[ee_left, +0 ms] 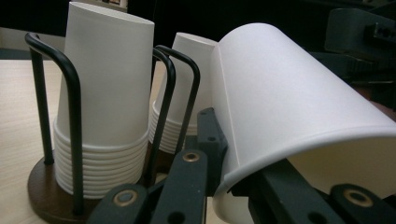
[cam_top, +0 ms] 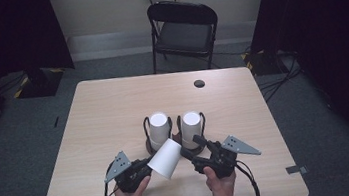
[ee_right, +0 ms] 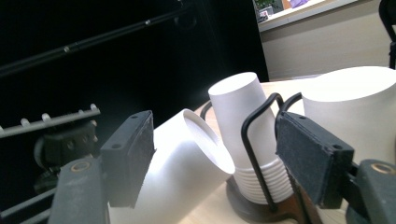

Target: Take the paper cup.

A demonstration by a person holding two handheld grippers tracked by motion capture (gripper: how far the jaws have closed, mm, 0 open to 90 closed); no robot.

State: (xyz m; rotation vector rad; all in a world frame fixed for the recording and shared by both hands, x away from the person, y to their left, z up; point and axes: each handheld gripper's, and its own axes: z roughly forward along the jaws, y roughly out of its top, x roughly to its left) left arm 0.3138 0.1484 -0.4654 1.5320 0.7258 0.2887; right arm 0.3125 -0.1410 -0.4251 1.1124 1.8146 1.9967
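My left claw (cam_top: 143, 170) is clamped on the rim of a paper cup (cam_top: 166, 158) held tilted near the worktop's front edge, beside the two cup stacks (cam_top: 159, 130). My right claw (cam_top: 199, 145) stands apart, empty. Next, I think, I must carry the cup away carefully.

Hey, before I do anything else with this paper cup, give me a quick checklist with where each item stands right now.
1. Left gripper shut on the rim of the loose paper cup: ok.
2. Right gripper with nothing between its fingers: ok, open.
3. Loose cup lifted off the table, tilted base-up towards the stacks: ok.
4. Left cup stack seated upside down in its wire holder: ok.
5. Right cup stack seated in its holder: ok.
6. Right gripper apart from the right holder: cannot tell, it hangs very close to it.
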